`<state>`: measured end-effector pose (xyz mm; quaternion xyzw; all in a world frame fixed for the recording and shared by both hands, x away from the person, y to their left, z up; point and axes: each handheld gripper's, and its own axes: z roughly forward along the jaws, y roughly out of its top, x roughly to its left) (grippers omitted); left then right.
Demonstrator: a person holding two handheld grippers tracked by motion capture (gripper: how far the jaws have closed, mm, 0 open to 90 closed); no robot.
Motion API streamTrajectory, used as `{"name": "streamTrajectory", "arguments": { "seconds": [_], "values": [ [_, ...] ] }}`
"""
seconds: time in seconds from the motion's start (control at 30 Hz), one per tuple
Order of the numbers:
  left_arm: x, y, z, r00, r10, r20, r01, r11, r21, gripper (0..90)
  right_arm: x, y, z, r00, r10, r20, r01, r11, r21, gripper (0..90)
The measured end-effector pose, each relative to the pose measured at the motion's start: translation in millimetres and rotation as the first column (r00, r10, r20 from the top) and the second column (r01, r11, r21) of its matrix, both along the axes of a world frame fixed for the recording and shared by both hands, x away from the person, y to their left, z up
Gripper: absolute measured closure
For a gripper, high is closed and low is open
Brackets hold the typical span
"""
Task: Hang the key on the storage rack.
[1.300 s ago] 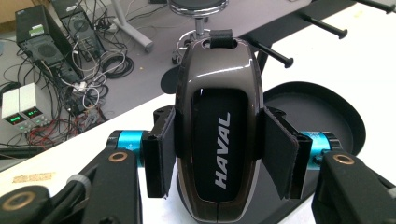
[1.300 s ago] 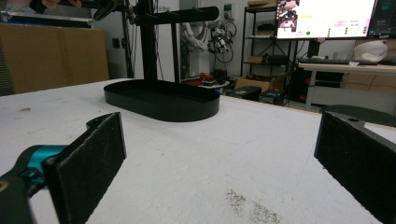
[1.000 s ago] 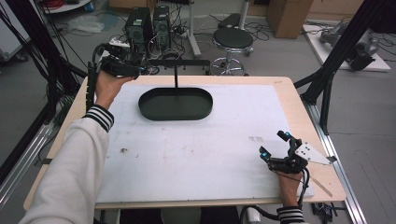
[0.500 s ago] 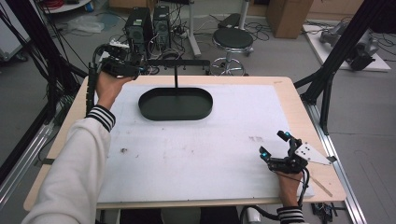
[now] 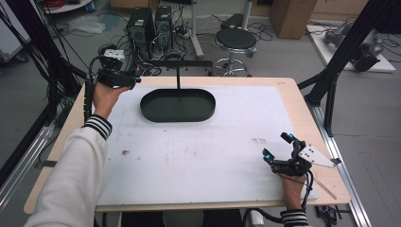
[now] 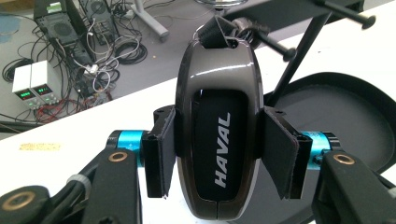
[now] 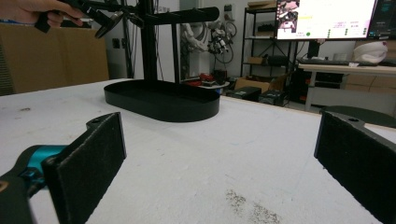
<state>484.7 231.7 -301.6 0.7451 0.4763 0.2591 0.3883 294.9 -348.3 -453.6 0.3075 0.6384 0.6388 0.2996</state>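
You are working at one table (image 5: pixel 293 94), covered by a white mat, and it is carrying one black oval tray (image 5: pixel 178 105) at the far middle. Out of the tray one stand (image 5: pixel 178 75) is rising: a single upright post with one crossbar, set with short pegs, running left to right across the high view.

Your left gripper (image 5: pixel 124 80) is hovering just off the left end of that crossbar, well clear of the mat, so it is by far the nearer of the two. It is clenching one key fob (image 6: pixel 218 135), its pads pressing on the fob's two long sides. The fob's long axis is pointing away from your hand, toward the bar, with its small black loop (image 6: pixel 217 31) leading. That loop is lying just beside a peg on the bar; whether the two are touching I cannot tell. I judge the coming move is turning on lining loop and peg up.

Your right gripper (image 5: pixel 278 147) is resting low at the near right corner, well apart from the tray, jaws spread wide and gripping nothing.
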Motion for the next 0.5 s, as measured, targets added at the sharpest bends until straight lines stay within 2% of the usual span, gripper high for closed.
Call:
{"name": "streamTrajectory", "arguments": {
  "seconds": [0.3, 0.33, 0.5],
  "values": [
    [5.1, -2.0, -8.2, 0.9995, -0.003, -0.031, 0.003, 0.9999, 0.016, 48.5, 0.0, 0.0, 0.0, 1.0, -0.001, 0.0, 0.001, 1.0, 0.002, 1.0],
    [5.2, -2.0, -11.4, 0.9996, -0.001, -0.029, 0.001, 1.0, 0.004, 48.5, 0.0, -0.1, 0.0, 1.0, 0.0, 0.0, 0.0, 1.0, 0.001, 1.0],
    [5.8, -3.0, -20.8, 0.9992, 0.0, -0.039, 0.001, 0.9999, 0.012, 48.5, -0.1, -0.1, -0.1, 1.0, 0.0, -0.001, 0.0, 1.0, 0.002, 1.0]
  ]
}}
